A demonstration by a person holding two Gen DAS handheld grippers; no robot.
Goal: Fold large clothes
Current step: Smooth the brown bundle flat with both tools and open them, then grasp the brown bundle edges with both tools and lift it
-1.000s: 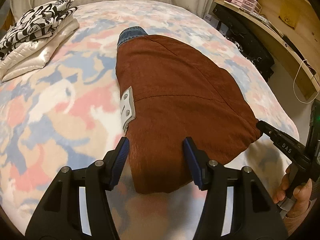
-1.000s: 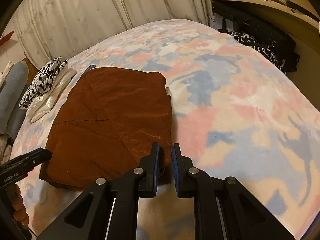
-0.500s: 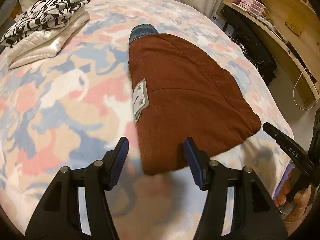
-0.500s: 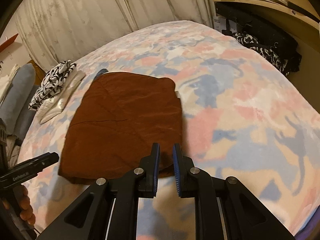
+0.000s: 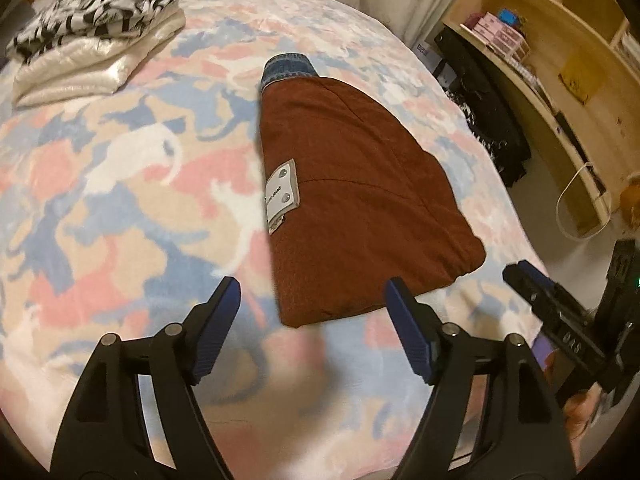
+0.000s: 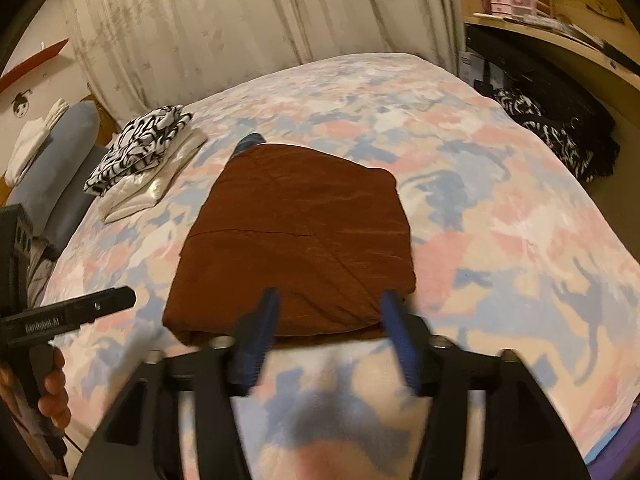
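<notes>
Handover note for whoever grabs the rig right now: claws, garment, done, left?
Left claw: open, nothing between its fingers, above the bedspread just short of the near edge of the brown folded garment. Its jaws have just been opening.
Right claw: open, holding nothing, at the garment's near edge; its jaws have just been opening.
Garment: lies flat on the bed as a compact folded block, a blue denim bit poking out at the far end.
Stack of folded clothes sits at the far left corner.
Done: this fold looks finished.
Left: likely move it to the stack, then the next item.
</notes>
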